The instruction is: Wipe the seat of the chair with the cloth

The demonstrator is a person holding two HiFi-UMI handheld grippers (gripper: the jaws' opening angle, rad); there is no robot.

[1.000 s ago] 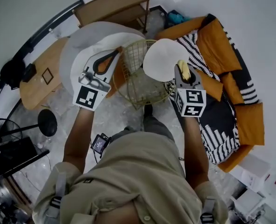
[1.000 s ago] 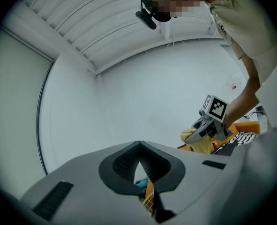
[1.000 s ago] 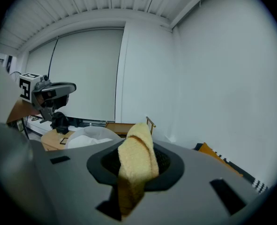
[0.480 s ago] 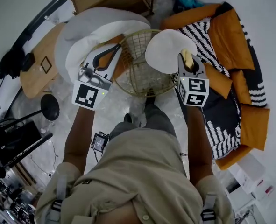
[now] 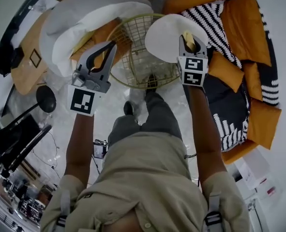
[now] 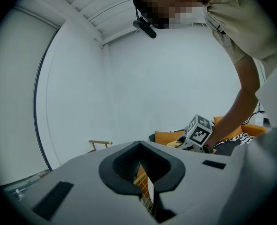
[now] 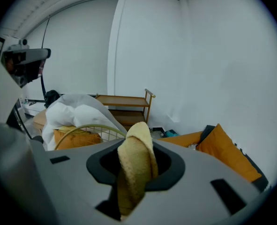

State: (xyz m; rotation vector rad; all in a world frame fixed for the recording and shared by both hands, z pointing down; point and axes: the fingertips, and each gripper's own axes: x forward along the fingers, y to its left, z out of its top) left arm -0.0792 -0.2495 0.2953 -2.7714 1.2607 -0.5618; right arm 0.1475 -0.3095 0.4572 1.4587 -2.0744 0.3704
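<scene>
The chair [image 5: 133, 57] is a gold wire basket seat, in the upper middle of the head view, and its rim [image 7: 93, 128] also shows in the right gripper view. A round white disc [image 5: 162, 37] leans at the chair's right edge. My right gripper [image 5: 189, 38] is over that disc, shut on a folded yellow cloth [image 5: 188, 36] that sticks up between the jaws [image 7: 137, 149]. Over the chair's left rim my left gripper [image 5: 109, 48] has its jaws together and nothing in them. Its own view shows only a thin slit [image 6: 145, 186] with wire behind.
A white duvet [image 5: 84, 16] lies over an orange cushion to the left of the chair. Orange cushions [image 5: 251, 37] and a striped blanket [image 5: 218, 25] fill the right side. A wooden table [image 5: 24, 74] and black stands [image 5: 45, 98] are at left; a wooden shelf [image 7: 124, 102] lies beyond.
Both grippers have moved forward, closer over the chair. The right one still holds the cloth and now sits over the white disc. My legs have stepped toward the chair.
</scene>
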